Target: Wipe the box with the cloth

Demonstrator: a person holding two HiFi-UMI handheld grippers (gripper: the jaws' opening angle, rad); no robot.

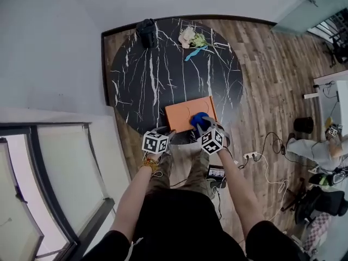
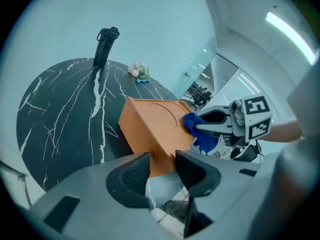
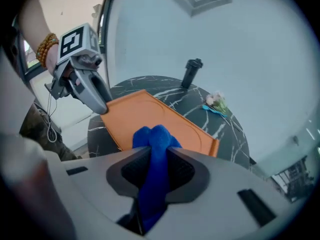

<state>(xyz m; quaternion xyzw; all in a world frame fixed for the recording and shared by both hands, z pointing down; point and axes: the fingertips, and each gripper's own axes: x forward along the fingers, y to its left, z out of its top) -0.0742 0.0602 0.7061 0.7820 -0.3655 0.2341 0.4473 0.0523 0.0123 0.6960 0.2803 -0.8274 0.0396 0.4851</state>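
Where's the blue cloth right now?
In the head view, the blue cloth is pinched in the right gripper, resting on the near right corner of the orange box, at the table's near edge.

Bright and even, with soft shadows. Glares from ceiling lamp strip (image 2: 292, 34). Bends strongly toward dark edges in gripper views.

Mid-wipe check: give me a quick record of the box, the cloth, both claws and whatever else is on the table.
box: orange, lying flat at the near edge of the round black marble table
cloth: blue, on the box's top by its near right corner
right claw: shut on the cloth
left claw: jaws apart round the box's near left corner; unclear whether they press on it
far side of table: black flask, flower bunch
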